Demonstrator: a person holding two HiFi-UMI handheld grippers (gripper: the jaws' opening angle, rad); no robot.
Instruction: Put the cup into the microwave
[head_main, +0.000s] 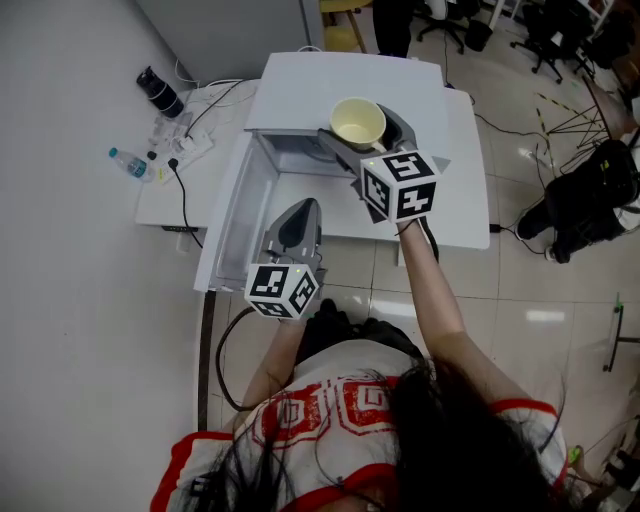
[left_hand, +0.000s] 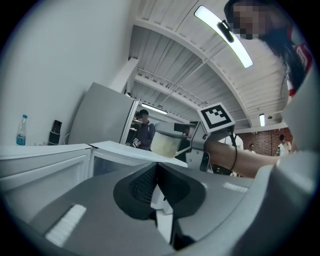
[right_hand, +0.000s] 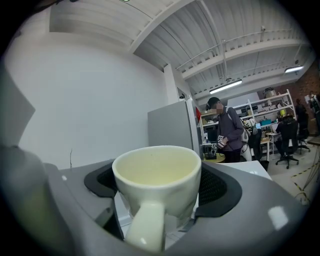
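1. Head view: the white microwave (head_main: 340, 85) sits at 12 o'clock with its door (head_main: 228, 220) swung out toward 8 o'clock.
   - The right gripper (head_main: 375, 140) holds the cream cup (head_main: 357, 122) upright. The cup shows over the front top edge of the microwave, at the right end of the opening, and I cannot tell how far it is from the cavity.
   - The left gripper (head_main: 303, 205) hangs at 6 o'clock from the cup, just beside the open door, and carries nothing.
   - At 9 o'clock a low white side table (head_main: 165, 200) bears a water bottle (head_main: 130, 163), a dark flask (head_main: 160, 92) and a tangle of cables (head_main: 195, 140).
2. Left gripper view: the left gripper (left_hand: 156, 187) has its claw pressed together with nothing between the pads.
   - Past it, at 12 o'clock, the cup (left_hand: 165, 142) is seen from the side in the right gripper's claw, under that gripper's marker cube (left_hand: 216, 116).
   - The microwave (left_hand: 60, 160) fills the 9 o'clock side, and the bottle (left_hand: 21, 130) stands beyond it.
3. Right gripper view: the right gripper (right_hand: 160, 192) clamps the cup (right_hand: 157, 177) by its sides, one dark pad on each flank.
   - The cup stands upright and looks empty, with its handle pointing to 6 o'clock, toward the camera.
   - A person (right_hand: 227, 130) stands well behind, at 3 o'clock.
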